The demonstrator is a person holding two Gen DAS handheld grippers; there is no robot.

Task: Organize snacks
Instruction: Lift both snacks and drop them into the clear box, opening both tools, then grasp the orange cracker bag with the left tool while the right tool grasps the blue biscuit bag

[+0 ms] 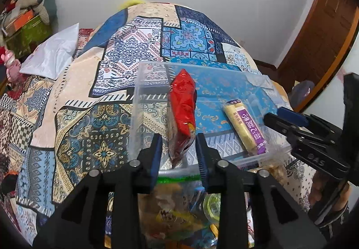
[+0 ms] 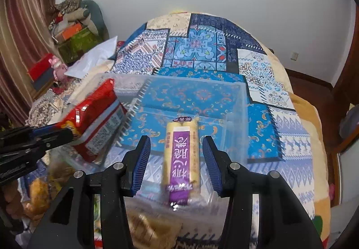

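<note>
Two claws (image 1: 179, 154) (image 2: 177, 163) angled, seemingly apart.

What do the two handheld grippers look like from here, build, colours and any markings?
Both are matte black plastic. The left gripper and right gripper each have two angular fingers lined with ribbed dark-blue pads, joined by linkage arms with round silver pivot pins. Seen from the side, the right gripper's body carries raised lettering too blurred to read. No cables show.
</note>
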